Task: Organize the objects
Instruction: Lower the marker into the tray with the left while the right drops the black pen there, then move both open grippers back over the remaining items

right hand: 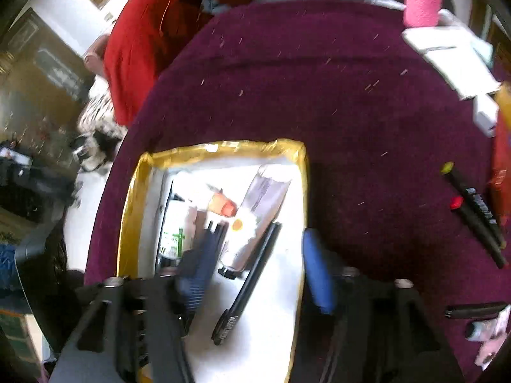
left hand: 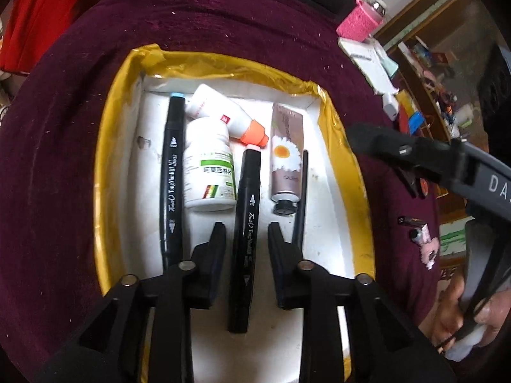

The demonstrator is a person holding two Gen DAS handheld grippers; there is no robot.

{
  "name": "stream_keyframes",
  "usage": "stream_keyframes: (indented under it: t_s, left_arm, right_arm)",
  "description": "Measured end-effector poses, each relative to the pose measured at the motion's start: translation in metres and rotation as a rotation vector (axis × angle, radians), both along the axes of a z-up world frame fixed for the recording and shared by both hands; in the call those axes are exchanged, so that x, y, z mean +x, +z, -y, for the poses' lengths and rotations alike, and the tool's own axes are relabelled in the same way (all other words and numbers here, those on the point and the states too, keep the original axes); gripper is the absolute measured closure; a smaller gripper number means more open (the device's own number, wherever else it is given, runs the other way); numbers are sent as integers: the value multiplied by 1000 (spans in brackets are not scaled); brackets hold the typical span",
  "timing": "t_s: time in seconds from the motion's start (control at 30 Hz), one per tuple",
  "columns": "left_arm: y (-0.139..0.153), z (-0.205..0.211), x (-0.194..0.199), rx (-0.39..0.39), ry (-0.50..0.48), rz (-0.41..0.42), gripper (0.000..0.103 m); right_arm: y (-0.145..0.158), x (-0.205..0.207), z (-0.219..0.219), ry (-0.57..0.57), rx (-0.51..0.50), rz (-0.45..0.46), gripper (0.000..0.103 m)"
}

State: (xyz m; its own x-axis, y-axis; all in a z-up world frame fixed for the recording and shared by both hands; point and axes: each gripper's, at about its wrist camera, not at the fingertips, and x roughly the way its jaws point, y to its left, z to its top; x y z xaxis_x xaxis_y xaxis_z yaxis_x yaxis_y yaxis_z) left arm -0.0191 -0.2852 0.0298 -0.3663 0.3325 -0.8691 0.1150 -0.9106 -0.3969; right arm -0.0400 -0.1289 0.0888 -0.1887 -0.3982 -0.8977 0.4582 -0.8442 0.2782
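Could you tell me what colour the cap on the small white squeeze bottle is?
Orange cap, clearest in the left wrist view.

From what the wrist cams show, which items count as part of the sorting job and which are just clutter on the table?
Part of the job:
- yellow-rimmed box
- in it: two black markers, white pill bottle, orange-capped bottle, daisy tube, thin black pen
- outside it on the cloth: two markers, small pink item

Likely just lying about:
- pink cup
- white papers
- red garment
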Motion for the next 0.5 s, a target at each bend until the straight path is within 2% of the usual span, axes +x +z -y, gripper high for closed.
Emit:
stream_keyframes:
  t_s: [0.1,0.17,0.23,0.3,0.33,0.37,0.4,0.43,0.47,0.5]
  left_arm:
    - [14,3,6,8,19,-37,68]
    - [29,4,12,-31,41,-91,67]
    - [49,2,20,-105,76,-174,67]
    - [73,-5,29,-228,114,-281,65]
    - [83,-9,34,-278,132,-331,61]
    - [95,-13,41,-327,152,-398,52]
    - [106,-18,46,-356,166,-458,46]
    - [114,-22,50,-369,173,-504,36]
    - [119,-28,51,-368,169,-532,32]
    - [120,-33,50,-360,157,-534,32]
  right_arm:
    - [17,2,-11,-21,4,-74,32]
    - [28,2,-20,-32,35,-120,32]
    - [42,3,-28,-53,59,-185,32]
    - [70,17,-45,-104,94,-363,30]
    - [81,23,-48,-127,112,-462,25]
    - [88,32,-53,-147,125,-550,5]
    - [93,43,-61,-167,132,-636,1]
    - [91,47,-63,-170,132,-669,1]
    - [79,43,-67,-153,157,-619,1]
    - [63,32,-71,-133,185,-503,1]
